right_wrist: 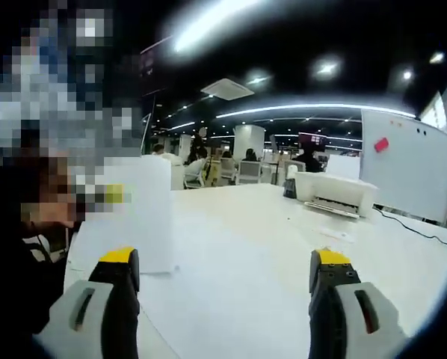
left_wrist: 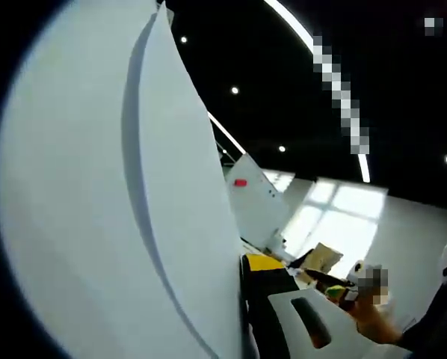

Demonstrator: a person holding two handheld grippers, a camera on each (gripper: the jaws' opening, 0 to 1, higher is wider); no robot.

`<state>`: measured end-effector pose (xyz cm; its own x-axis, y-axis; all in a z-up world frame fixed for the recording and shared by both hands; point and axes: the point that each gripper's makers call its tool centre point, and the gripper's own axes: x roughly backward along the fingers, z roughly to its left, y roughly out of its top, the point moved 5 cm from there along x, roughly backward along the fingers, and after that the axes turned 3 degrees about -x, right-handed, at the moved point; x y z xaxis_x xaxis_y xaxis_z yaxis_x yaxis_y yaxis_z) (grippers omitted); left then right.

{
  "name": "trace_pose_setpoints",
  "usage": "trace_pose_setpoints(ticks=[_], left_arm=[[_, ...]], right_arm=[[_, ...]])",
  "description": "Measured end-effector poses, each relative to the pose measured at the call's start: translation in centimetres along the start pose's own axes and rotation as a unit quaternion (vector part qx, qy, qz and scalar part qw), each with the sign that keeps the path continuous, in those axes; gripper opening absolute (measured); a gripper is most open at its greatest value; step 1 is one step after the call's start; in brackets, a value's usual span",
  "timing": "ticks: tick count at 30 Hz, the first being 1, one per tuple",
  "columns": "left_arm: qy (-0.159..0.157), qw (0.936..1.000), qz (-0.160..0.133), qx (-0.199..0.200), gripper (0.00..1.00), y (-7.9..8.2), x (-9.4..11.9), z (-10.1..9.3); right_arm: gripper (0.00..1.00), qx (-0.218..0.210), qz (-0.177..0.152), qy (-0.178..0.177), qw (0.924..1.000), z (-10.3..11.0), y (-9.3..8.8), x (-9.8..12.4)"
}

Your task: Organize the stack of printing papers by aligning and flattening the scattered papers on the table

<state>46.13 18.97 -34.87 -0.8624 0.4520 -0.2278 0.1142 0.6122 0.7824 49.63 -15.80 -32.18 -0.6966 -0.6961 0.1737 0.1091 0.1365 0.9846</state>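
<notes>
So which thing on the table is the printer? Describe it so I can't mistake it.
In the right gripper view, start at the big white table and look to its far right side, in front of the whiteboard carrying a red tag. The printer is the low white box there; unlike the upright sheets of paper standing at left, it is squat and solid.

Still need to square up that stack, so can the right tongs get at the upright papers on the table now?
Probably yes: the right tongs are open, with bare table between them and the papers.
</notes>
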Motion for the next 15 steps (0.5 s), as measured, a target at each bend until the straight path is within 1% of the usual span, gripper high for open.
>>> trace_pose_setpoints(ticks=[6, 15], left_arm=[[0.000, 1.0000, 0.000, -0.001, 0.07, 0.0, 0.0, 0.0], [0.000, 1.0000, 0.001, 0.000, 0.07, 0.0, 0.0, 0.0]], right_arm=[[0.90, -0.013, 0.003, -0.014, 0.9998, -0.8, -0.9, 0.6], [0.89, -0.025, 0.015, -0.030, 0.9991, -2.1, -2.2, 0.9]])
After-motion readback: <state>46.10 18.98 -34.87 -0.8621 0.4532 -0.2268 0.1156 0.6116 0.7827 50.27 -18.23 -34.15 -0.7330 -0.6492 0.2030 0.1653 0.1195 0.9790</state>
